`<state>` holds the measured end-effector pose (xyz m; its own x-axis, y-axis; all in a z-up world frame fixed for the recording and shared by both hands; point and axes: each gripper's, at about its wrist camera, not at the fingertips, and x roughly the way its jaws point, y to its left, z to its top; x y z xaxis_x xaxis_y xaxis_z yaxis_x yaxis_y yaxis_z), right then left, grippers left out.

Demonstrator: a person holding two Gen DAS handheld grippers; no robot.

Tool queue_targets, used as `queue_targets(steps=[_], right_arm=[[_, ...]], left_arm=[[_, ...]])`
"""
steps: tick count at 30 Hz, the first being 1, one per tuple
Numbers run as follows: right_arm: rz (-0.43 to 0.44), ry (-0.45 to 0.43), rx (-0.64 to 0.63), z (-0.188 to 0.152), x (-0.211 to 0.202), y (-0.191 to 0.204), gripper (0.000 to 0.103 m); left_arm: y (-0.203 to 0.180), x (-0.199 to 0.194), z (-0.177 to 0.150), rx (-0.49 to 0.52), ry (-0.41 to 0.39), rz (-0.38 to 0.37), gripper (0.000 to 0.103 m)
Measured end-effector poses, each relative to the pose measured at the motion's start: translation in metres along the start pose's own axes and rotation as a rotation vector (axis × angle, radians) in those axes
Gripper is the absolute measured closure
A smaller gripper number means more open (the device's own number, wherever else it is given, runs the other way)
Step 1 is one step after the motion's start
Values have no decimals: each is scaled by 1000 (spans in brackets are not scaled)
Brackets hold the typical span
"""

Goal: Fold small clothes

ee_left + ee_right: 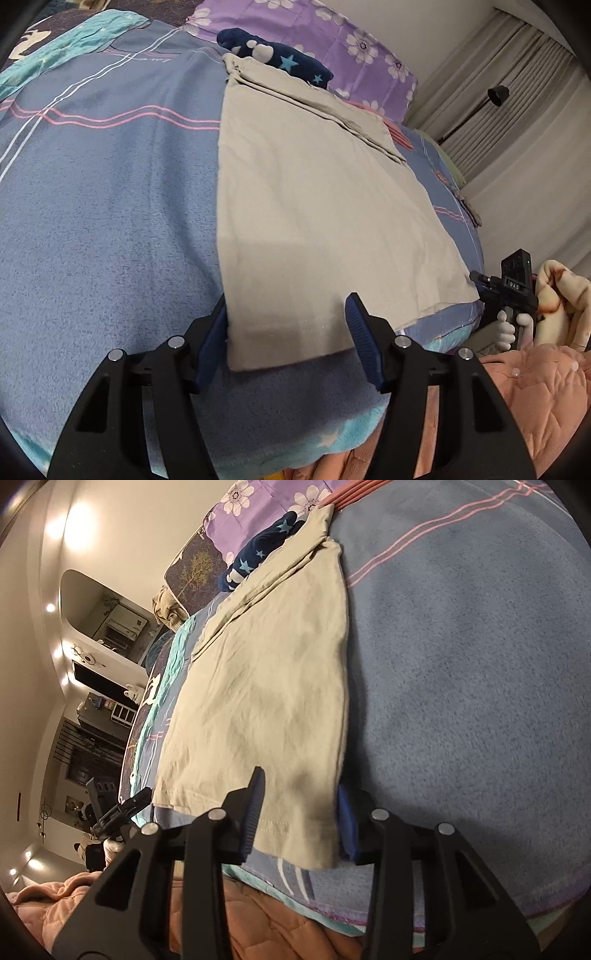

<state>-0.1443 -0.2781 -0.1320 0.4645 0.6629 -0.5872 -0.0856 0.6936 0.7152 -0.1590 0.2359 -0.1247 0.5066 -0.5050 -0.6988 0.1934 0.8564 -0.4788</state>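
A beige folded garment (pixel 317 206) lies flat on the bed's blue blanket (pixel 103 221), its hemmed near edge running along the bed's front edge. Bare blanket lies open on both long sides of it. The left hand-held gripper (pixel 288 339) straddles one near corner, jaws wide, blue pads not pressing the cloth. The right hand-held gripper (pixel 299 808) brackets the other near corner at a narrower gap, pads beside the fabric but not squeezing it. At the garment's far end lies a navy star-print cloth (pixel 280 55), touching it, with a purple flowered pillow (pixel 332 40) behind. Grey curtains (pixel 517 110) and a black lamp (pixel 496 96) stand beyond the bed. Pink quilted fabric (pixel 535 398) sits below the bed's front edge. No writing is clearly legible
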Motion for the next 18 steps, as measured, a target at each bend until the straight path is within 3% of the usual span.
queue_targets(steps=[3,4,6,7,8,9,12,14,18], right_arm=[[44,9,21,8,10,-2,66],[45,15,17,10,13,0,66],[31,20,6,9,12,4,67],[33,23,2,6,10,5,71],[41,29,9,2,9,4,90],[48,28,26,-1,8,2,96],[107,-31,72,8,-3,3,97],[194,-119,55,24,-23,15,98],[246,-290,-60,46,-78,51,99]], left_arm=[[2,14,15,-21,-17,-60,43],[2,17,17,-24,-19,-62,50],[2,17,19,-32,-12,-32,73],[5,15,17,-52,-7,-42,92],[8,12,15,-79,-10,-69,95],[10,10,14,-99,-21,-73,96],[-1,0,25,-84,-74,-53,98],[-20,-21,42,-39,-168,-92,98],[-61,-70,68,58,-340,-151,99]])
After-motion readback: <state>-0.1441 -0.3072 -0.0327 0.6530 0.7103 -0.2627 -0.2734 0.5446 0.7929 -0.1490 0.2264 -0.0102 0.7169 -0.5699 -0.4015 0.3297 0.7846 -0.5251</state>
